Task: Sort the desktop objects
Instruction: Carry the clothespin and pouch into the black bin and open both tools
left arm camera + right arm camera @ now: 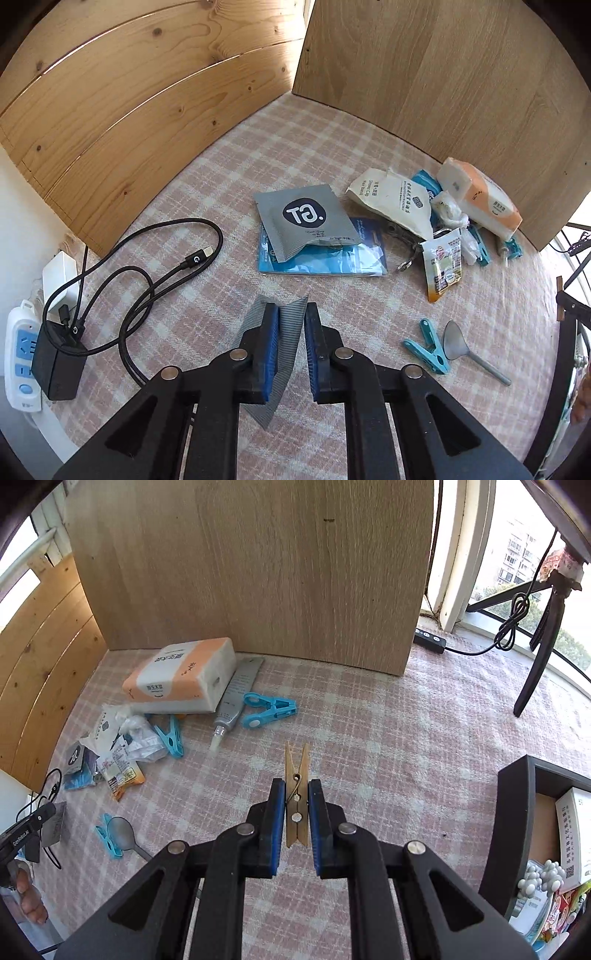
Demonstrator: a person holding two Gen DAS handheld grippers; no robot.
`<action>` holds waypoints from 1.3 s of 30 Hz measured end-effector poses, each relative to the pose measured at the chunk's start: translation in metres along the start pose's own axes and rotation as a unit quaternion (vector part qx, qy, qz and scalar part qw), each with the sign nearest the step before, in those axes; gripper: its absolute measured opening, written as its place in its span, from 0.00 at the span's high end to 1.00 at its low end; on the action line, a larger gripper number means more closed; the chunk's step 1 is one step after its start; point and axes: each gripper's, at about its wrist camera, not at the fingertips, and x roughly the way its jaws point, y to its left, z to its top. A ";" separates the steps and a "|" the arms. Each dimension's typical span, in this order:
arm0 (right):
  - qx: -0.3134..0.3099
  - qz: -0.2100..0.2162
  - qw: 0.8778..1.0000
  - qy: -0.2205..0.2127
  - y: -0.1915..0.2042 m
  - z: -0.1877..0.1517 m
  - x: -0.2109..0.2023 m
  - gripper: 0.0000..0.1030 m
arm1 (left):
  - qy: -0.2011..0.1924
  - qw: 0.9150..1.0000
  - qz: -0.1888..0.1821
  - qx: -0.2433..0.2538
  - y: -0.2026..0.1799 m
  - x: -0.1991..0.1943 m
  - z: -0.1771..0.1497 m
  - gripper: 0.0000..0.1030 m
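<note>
My left gripper (291, 314) is shut on a grey striped packet (286, 339) and holds it above the checked tablecloth. A second grey packet (308, 219) lies ahead on a blue sachet (332, 260). My right gripper (297, 788) is shut on a wooden clothespin (297, 797), tips pointing forward, above the cloth. A pile at the back holds a tissue pack (183, 675), a glue tube (236, 698), blue clips (267, 709) and small snack sachets (122, 771). A blue clip (428, 345) and a grey spoon (467, 349) lie together to the left gripper's right.
A black charger with its cable (147, 266) and a white power strip (20, 354) sit at the left edge. Wooden panels (258, 565) wall the back and left. A dark storage box (517, 830) with items stands at the right. A black stand leg (539, 664) rises at the far right.
</note>
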 end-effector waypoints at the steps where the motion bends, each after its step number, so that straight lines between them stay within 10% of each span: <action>1: -0.001 0.001 1.000 -0.004 0.002 -0.003 -0.006 0.88 | -0.003 1.000 -0.005 0.000 -0.001 -0.005 0.000 0.89; 19: 0.051 -0.021 0.997 -0.053 -0.049 -0.054 -0.099 0.88 | -0.042 0.991 -0.080 0.102 -0.108 -0.068 -0.010 0.89; 39: 0.142 -0.098 0.982 -0.075 -0.219 -0.153 -0.204 0.88 | -0.023 0.941 -0.217 0.261 -0.367 -0.128 -0.121 0.89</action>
